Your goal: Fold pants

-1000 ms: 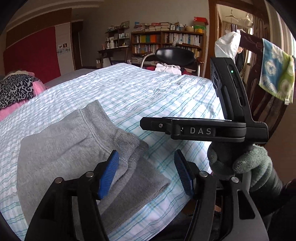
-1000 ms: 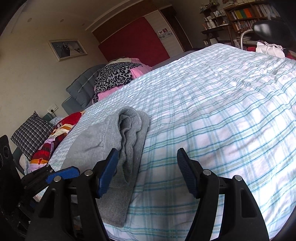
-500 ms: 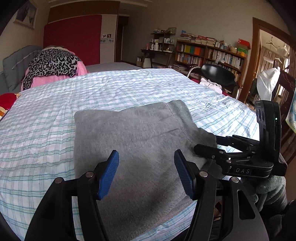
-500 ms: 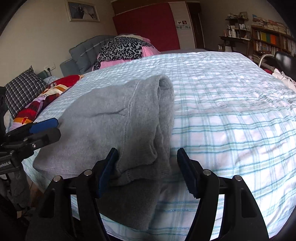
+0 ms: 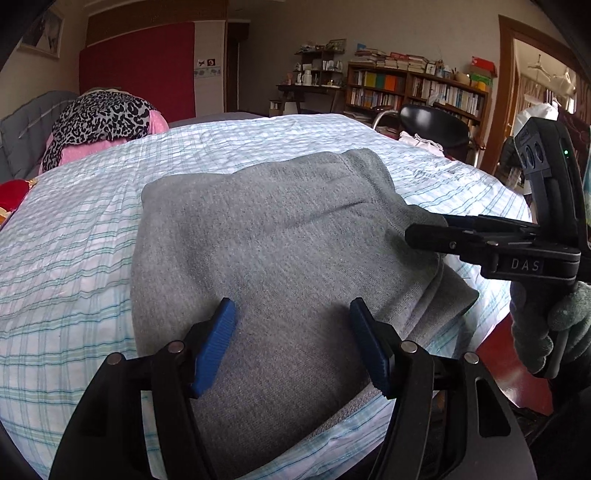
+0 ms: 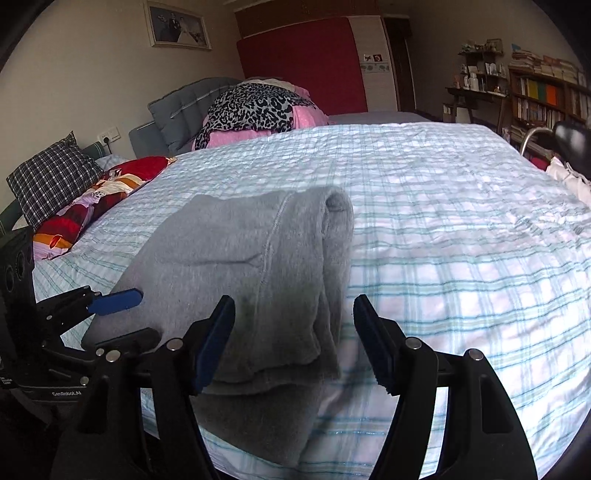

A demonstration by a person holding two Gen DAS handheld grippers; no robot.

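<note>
One pair of grey pants [image 5: 280, 243], folded thick on checked bed [image 6: 443, 236]. Left claw [image 5: 291, 343], right claw [image 6: 293, 338]: both wide, gripping nothing.

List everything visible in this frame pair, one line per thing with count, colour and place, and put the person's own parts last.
pants: one, grey, folded, near edge of the bed
bed cover: one, white with teal checks, under the pants
leopard-print cloth: one, black and grey, on pink bedding at the head end
checked pillow: one, dark, far left by the wall
red patterned quilt: one, red and orange, beside that pillow
framed photo: one, on the wall
bookshelf: one, brown, back right
black chair: one, before the bookshelf
gloved hand: one, grey-green, holding the right gripper's handle
left gripper: fingers open, over the pants
right gripper: fingers open, at the pants' right edge
</note>
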